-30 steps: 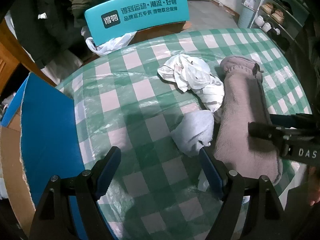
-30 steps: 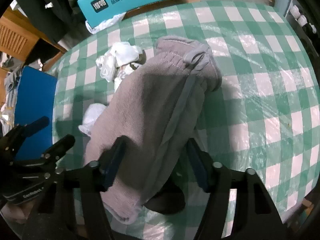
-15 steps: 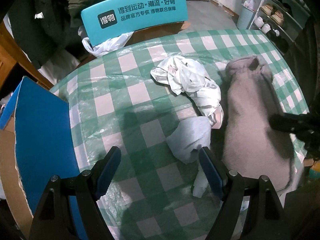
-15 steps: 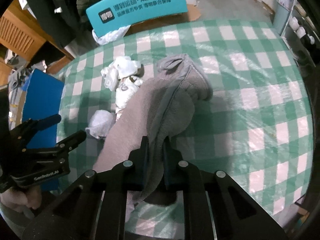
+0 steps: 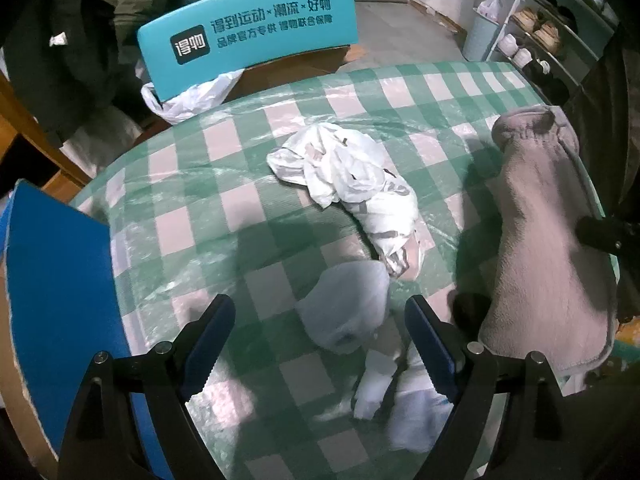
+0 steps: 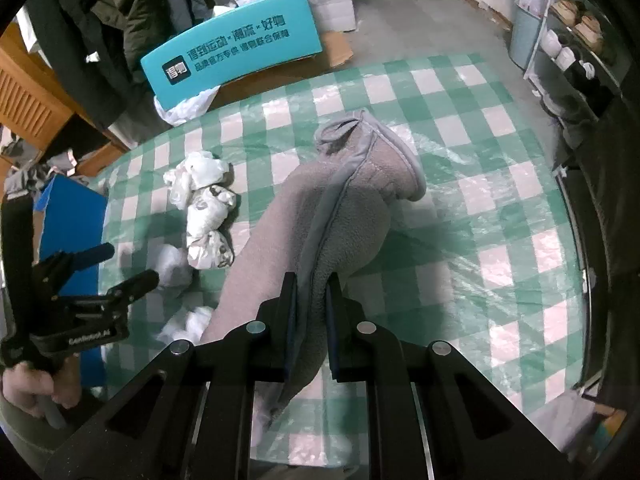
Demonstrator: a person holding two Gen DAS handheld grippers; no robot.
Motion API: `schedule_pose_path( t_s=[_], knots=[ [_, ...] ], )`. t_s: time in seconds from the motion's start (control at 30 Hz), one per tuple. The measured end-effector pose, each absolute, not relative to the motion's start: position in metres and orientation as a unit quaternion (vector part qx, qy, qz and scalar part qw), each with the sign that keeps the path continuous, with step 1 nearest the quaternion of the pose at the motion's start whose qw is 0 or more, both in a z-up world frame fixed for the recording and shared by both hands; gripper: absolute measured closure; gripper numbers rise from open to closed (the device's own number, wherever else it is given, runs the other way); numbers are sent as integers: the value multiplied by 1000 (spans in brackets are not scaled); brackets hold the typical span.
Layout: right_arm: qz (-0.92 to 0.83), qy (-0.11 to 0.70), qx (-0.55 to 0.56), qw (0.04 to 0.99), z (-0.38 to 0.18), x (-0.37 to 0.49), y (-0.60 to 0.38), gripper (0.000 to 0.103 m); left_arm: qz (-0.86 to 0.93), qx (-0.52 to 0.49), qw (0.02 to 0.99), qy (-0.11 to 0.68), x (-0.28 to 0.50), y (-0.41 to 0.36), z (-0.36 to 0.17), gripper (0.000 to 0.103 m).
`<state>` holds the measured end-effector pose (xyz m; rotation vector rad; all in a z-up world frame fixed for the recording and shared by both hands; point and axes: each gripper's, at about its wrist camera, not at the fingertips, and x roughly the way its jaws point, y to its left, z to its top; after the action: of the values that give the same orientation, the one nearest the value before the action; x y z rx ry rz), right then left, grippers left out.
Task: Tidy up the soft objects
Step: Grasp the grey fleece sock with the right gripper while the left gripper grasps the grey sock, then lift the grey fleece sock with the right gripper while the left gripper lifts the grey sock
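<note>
A long grey fleece piece (image 6: pixel 340 216) lies on the green-checked table (image 6: pixel 500 200). My right gripper (image 6: pixel 311 278) is shut on its near end and holds that end raised; the far end still rests on the cloth. In the left wrist view the fleece (image 5: pixel 540 240) is at the right. My left gripper (image 5: pixel 318 300) hovers over a pale rolled bundle (image 5: pixel 348 304), its jaws opening, with the bundle between the fingertips and untouched. A crumpled white cloth (image 5: pixel 348 176) lies behind it. Small white pieces (image 5: pixel 376 384) lie near the table's front edge.
A teal printed board (image 5: pixel 248 28) and a white plastic bag (image 5: pixel 192 96) stand behind the table. A blue box flap (image 5: pixel 56 280) rises at the left edge. Dark coats (image 5: pixel 60 40) hang at the back left, and a shoe rack (image 5: pixel 552 32) stands at the right.
My right gripper has shut on the grey fleece and lifted its near end, bunching it. My left gripper has moved toward the pale bundle, its jaws a little wider.
</note>
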<state>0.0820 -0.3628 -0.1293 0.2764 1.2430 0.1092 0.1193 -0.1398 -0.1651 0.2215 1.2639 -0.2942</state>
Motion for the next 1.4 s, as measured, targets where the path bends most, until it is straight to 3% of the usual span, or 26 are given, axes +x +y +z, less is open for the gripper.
schedule_pose_path(
  t_s=[0.3, 0.37, 0.43, 0.63, 1.4],
  knots=[
    [40, 578, 125, 805, -130, 78, -376, 91, -142, 122, 777, 601, 123, -151, -190, 16],
    [40, 579, 126, 805, -130, 79, -377, 91, -142, 125, 775, 603, 123, -153, -194, 22],
    [40, 578, 126, 805, -130, 79, -377, 91, -144, 124, 771, 607, 122, -153, -197, 44],
    [42, 576, 120, 807, -128, 78, -377, 91, -143, 104, 771, 611, 122, -147, -196, 77],
    [49, 539, 65, 838, -87, 72, -348, 92, -119, 106, 827, 539, 94, -121, -114, 80]
  ],
)
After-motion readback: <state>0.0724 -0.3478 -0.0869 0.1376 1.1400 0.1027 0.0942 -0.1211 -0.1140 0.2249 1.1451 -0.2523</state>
